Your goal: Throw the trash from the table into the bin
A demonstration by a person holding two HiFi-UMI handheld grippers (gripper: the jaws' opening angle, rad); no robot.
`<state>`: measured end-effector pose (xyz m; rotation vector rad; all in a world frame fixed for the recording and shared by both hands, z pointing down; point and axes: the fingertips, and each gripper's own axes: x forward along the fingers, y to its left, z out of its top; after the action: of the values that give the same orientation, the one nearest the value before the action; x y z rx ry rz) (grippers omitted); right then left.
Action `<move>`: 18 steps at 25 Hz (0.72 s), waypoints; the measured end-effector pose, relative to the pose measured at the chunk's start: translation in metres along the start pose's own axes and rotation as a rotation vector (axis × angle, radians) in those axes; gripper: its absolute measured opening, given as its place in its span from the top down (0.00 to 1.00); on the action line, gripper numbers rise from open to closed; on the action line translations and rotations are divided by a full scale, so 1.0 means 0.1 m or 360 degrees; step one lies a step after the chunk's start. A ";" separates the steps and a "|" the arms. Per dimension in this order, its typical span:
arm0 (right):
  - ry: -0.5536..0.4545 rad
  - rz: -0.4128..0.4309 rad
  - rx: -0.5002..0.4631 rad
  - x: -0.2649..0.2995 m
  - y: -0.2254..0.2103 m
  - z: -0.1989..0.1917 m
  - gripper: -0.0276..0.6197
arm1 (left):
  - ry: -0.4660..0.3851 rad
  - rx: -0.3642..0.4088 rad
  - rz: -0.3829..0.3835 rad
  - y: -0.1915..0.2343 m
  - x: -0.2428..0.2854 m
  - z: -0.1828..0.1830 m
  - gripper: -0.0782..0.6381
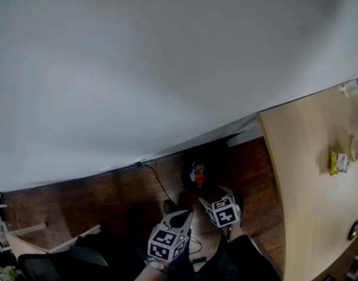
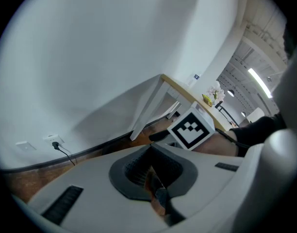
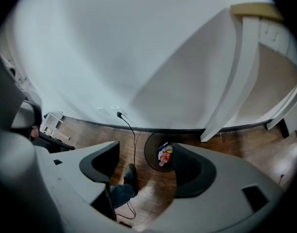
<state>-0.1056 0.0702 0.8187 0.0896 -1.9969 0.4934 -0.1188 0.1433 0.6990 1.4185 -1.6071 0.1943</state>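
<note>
The dark round bin (image 1: pixel 196 178) stands on the wooden floor by the wall with bright wrappers inside. My right gripper (image 1: pixel 213 194) hangs just right of it, open and empty; in the right gripper view the bin (image 3: pixel 161 154) shows between the spread jaws of my right gripper (image 3: pixel 146 168). My left gripper (image 1: pixel 174 209) is beside it on the left. Its jaws are together in the left gripper view, my left gripper (image 2: pixel 151 176) pinching a thin brown scrap of trash (image 2: pixel 155 187). On the table (image 1: pixel 302 174) lie a yellow packet (image 1: pixel 337 163) and a plastic bottle (image 1: pixel 353 86).
A black cable (image 1: pixel 158 180) runs from a wall socket across the floor near the bin. The person's shoe (image 3: pixel 127 176) stands close to the bin. White table legs (image 3: pixel 233 76) rise right of the bin. A dark chair (image 1: pixel 56 262) sits at the lower left.
</note>
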 end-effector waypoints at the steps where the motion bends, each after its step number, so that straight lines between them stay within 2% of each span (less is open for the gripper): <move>1: -0.0030 0.0001 0.0000 -0.17 0.00 0.05 0.42 | -0.0014 0.0015 -0.0005 -0.05 -0.04 0.07 0.88; 8: -0.0190 0.0064 -0.0018 -1.45 0.18 0.25 0.42 | -0.0092 0.0149 -0.0064 -0.60 -0.43 0.53 0.88; 12: -0.0305 0.0001 -0.0015 -2.10 0.13 0.35 0.42 | -0.0130 0.0343 -0.0118 -1.00 -0.57 0.84 0.89; 15: -0.0381 -0.0029 0.0019 -2.58 0.06 0.31 0.42 | -0.0147 0.0344 -0.0180 -1.40 -0.65 0.97 0.89; 18: -0.0450 -0.0088 0.0069 -2.94 -0.11 0.19 0.42 | -0.0132 0.0423 -0.0228 -1.78 -0.62 1.07 0.89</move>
<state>0.0185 0.0087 0.5579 0.2528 -2.2527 0.5105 -0.0341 0.0603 0.5176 1.7590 -1.5821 0.2761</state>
